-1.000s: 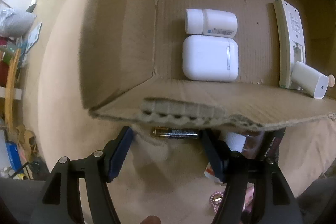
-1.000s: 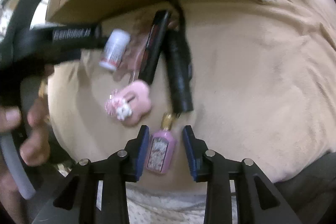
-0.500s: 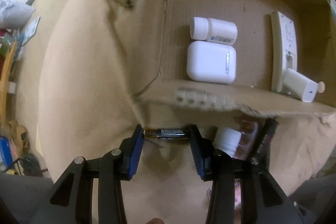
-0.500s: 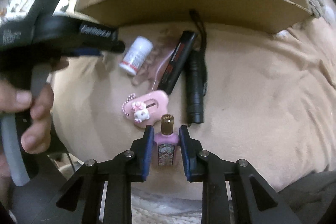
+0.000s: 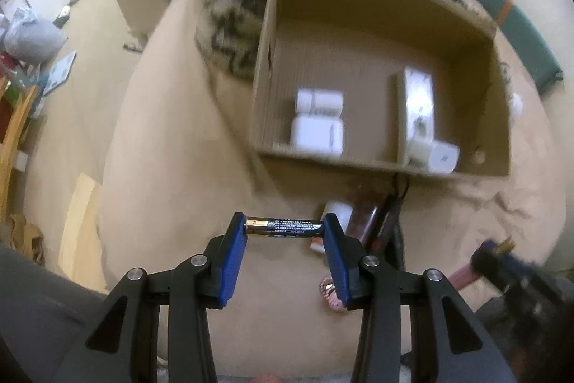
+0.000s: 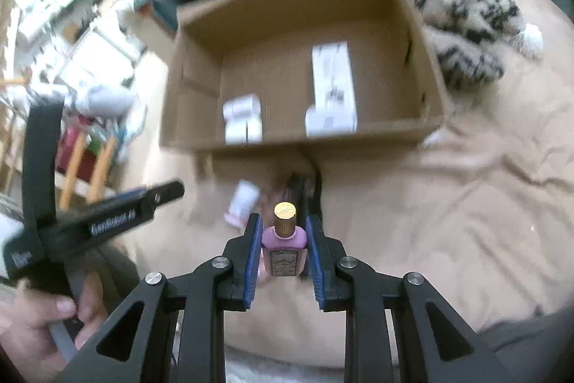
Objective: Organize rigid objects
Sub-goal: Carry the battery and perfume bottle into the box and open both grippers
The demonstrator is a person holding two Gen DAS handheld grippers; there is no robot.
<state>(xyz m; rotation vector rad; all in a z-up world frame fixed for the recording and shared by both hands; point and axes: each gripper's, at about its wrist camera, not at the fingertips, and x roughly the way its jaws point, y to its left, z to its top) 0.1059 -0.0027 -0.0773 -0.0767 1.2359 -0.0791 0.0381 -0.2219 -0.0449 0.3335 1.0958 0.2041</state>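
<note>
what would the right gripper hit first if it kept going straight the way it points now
Probably the black stick-shaped items lying on the beige blanket, just short of the cardboard box. The right gripper holds a pink perfume bottle; depth is unclear.

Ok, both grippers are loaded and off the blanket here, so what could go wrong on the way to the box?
1. The left gripper pinches the battery only by its two ends; a round cell held that way could pivot or pop out.
2. The right gripper clamps the pink perfume bottle by smooth sides; it might slip.
3. The cardboard box has a raised near wall that either load could clip.
</note>
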